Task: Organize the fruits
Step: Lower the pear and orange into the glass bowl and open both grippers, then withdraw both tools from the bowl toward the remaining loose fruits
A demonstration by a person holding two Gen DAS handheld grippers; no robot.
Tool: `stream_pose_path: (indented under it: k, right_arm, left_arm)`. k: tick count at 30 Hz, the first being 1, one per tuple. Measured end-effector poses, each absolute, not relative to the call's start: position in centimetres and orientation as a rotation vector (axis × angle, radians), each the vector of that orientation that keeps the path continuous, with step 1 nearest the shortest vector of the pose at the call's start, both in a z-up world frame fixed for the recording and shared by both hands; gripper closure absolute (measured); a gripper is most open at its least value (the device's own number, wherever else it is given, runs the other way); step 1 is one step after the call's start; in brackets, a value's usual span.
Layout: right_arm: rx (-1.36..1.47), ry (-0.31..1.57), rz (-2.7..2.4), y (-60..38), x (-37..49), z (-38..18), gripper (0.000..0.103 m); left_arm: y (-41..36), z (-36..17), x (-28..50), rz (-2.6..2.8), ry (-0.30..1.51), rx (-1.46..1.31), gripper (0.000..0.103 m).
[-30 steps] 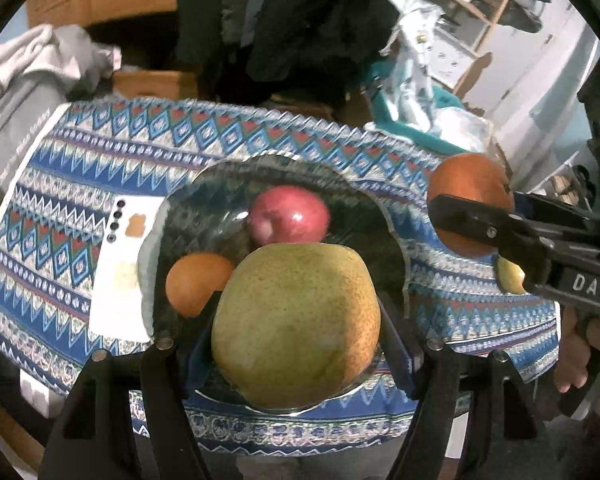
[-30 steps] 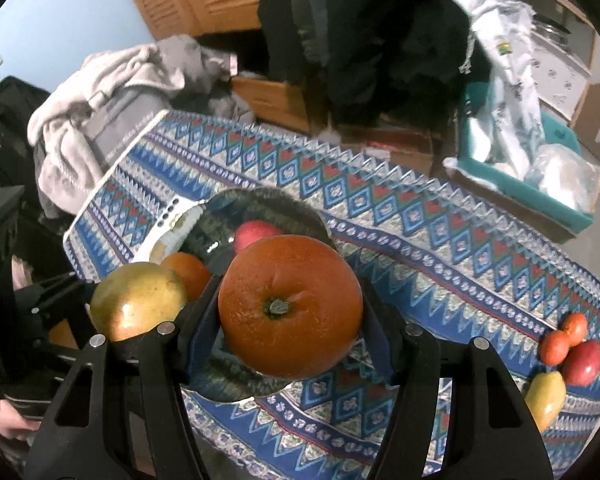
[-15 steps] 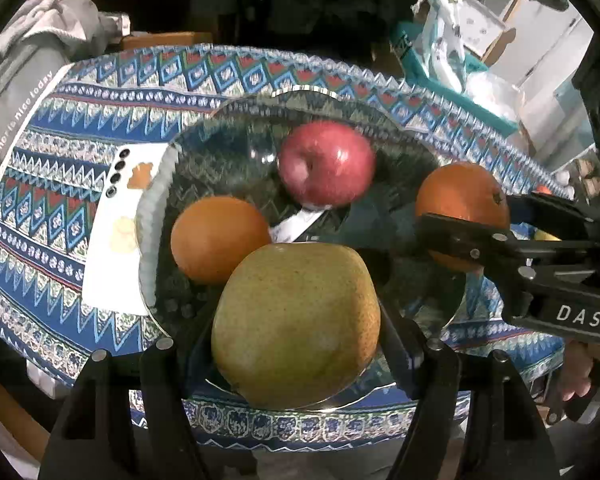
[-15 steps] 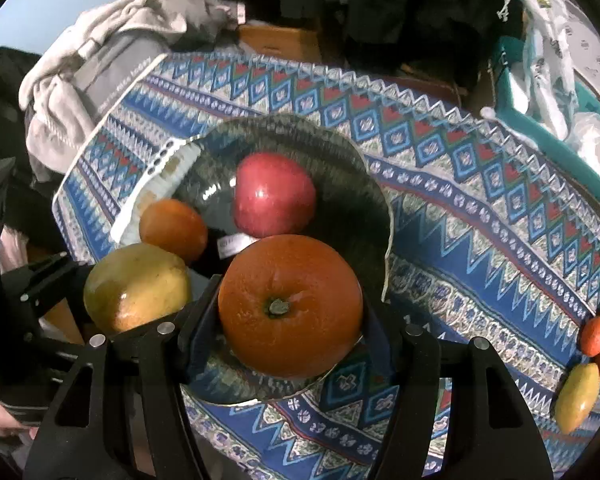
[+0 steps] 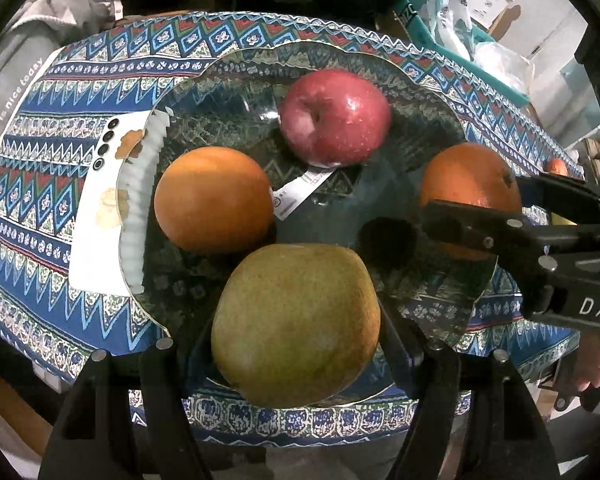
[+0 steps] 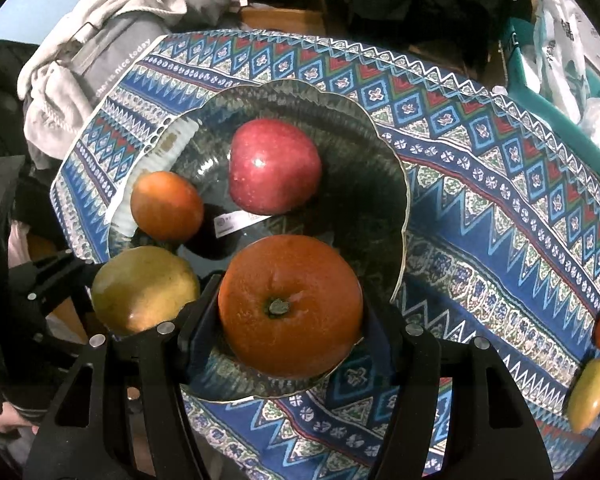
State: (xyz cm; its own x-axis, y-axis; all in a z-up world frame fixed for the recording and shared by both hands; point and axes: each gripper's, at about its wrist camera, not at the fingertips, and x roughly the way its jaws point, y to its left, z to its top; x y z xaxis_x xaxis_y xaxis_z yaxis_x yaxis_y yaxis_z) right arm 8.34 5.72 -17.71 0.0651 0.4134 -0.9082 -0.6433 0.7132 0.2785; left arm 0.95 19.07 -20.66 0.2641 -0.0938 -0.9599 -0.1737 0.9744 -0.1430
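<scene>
1. Both grippers have sunk toward the glass bowl (image 5: 432,92) since the earlier frames; placing is in hand.
2. Left wrist view: left gripper (image 5: 296,344) clenches the pear (image 5: 296,324) over the bowl's near rim, beside the resting orange (image 5: 214,198) and apple (image 5: 336,116).
3. Right wrist view: right gripper (image 6: 290,320) grips the large orange (image 6: 290,306) between its pads, over the near rim. Next: lower gently, then release.

A home (cluttered): tablecloth (image 6: 480,168), heaped laundry (image 6: 100,40).

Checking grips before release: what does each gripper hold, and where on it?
Left gripper clamps the pear by its sides; right gripper clamps an orange by its sides.
</scene>
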Motion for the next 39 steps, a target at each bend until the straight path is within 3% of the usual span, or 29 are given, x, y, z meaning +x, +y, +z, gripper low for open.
stream_pose_path:
  k: [19, 39]
  right_arm:
    - [-0.171, 1.286, 0.826, 5.4, 8.0, -17.3, 0.034]
    - [-0.215, 1.098, 0.656, -0.8, 8.0, -10.7, 0.033]
  left_arm:
    - [20.3, -18.7, 0.2, 0.089, 1.276, -0.248, 0.024]
    - [16.4, -14.3, 0.8, 0.027, 1.182, -0.195, 0.024]
